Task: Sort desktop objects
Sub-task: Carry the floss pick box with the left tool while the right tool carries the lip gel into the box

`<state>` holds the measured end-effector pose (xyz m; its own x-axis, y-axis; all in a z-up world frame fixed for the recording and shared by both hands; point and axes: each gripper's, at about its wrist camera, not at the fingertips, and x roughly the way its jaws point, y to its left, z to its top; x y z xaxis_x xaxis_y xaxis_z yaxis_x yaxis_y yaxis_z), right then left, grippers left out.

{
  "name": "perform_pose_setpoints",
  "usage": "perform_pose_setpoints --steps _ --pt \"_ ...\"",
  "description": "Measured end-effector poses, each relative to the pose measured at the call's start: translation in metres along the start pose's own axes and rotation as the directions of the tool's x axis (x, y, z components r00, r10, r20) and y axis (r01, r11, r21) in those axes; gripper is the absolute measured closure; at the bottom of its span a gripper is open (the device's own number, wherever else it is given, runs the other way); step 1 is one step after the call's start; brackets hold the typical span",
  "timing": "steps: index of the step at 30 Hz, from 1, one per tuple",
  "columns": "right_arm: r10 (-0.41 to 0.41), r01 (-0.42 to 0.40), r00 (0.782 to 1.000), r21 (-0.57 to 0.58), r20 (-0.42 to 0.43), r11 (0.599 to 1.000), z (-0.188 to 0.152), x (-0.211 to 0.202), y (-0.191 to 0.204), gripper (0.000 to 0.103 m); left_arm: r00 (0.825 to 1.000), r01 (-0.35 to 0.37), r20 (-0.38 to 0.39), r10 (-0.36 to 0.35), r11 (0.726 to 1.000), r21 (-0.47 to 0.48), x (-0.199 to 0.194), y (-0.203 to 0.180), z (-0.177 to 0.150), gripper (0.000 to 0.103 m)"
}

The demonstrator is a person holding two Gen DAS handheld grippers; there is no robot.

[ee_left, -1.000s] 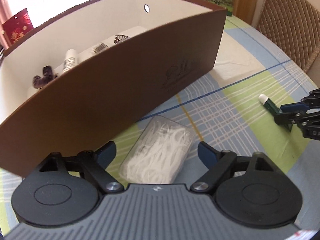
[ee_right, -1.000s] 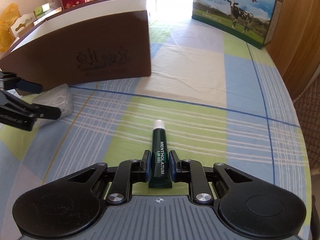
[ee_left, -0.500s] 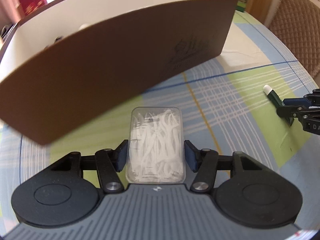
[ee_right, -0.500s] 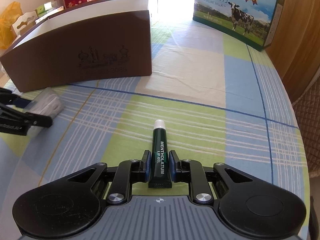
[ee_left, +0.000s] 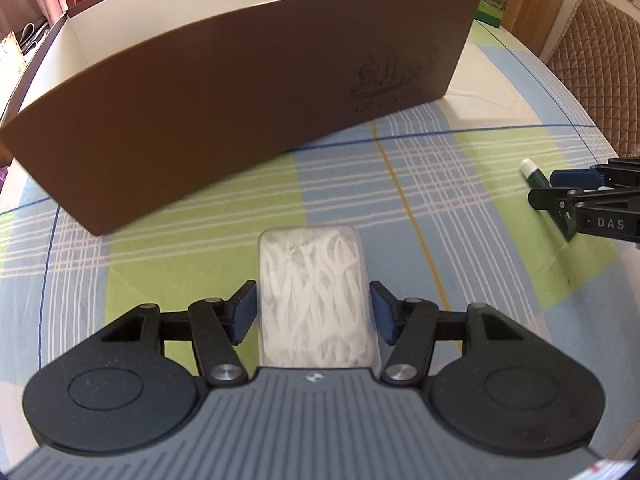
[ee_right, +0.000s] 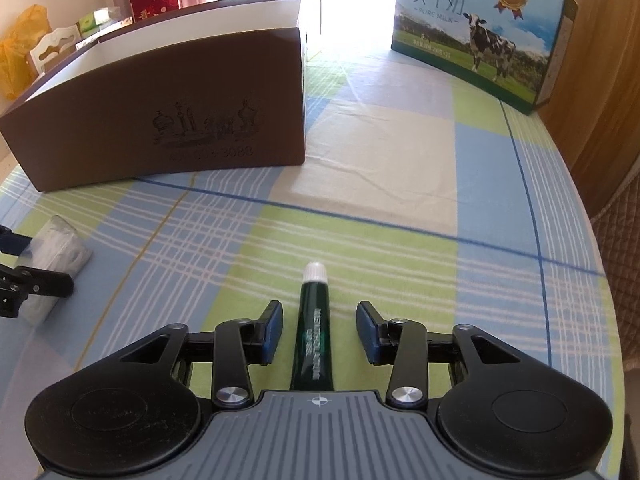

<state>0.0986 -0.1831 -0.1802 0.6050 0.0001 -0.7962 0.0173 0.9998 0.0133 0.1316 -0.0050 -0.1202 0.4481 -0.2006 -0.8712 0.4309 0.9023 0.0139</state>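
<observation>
**Box wall ahead, open cloth to the right**

Floss-pick case [ee_left: 316, 296] lies between the left gripper [ee_left: 313, 312] pads, jaws opening, contact unclear. Brown box [ee_left: 240, 92] blocks beyond. Right gripper [ee_right: 319, 330] jaws opening, lip-gel tube [ee_right: 314, 336] loose between. Milk carton [ee_right: 476, 36] far right.

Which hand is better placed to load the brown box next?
Left: the left gripper, jaws opening, grips the floss box near the brown box; the right gripper, jaws opening, stands clear of the green tube.

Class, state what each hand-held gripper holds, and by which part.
Left hand-held gripper: floss pick box, by its long sides. Right hand-held gripper: opening, nothing held; lip gel tube lies between.
</observation>
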Motion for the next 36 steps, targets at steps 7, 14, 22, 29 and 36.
perform_pose_setpoints --steps 7,14,22,29,36 --pt "0.003 -0.002 1.000 -0.028 0.014 1.000 0.003 0.005 0.005 0.075 1.000 -0.012 0.009 0.012 1.000 0.006 0.006 -0.003 0.005 0.048" --pt "0.018 -0.017 1.000 -0.051 0.014 0.999 0.000 0.004 0.011 0.090 1.000 0.004 0.008 -0.004 1.000 0.010 0.005 0.000 0.002 0.050" --pt "0.042 -0.042 0.999 -0.050 0.002 0.998 -0.009 -0.004 0.017 0.090 1.000 0.001 0.004 -0.001 1.000 0.005 0.001 0.000 -0.005 0.050" --pt "0.075 -0.075 0.997 -0.040 -0.021 0.996 -0.013 -0.011 0.022 0.090 1.000 -0.001 -0.011 0.001 1.000 0.002 -0.004 -0.002 -0.011 0.051" --pt "0.157 -0.157 0.987 -0.003 -0.040 0.988 -0.021 -0.024 0.029 0.091 1.000 0.003 -0.005 -0.004 1.000 -0.015 -0.017 0.000 -0.019 0.051"
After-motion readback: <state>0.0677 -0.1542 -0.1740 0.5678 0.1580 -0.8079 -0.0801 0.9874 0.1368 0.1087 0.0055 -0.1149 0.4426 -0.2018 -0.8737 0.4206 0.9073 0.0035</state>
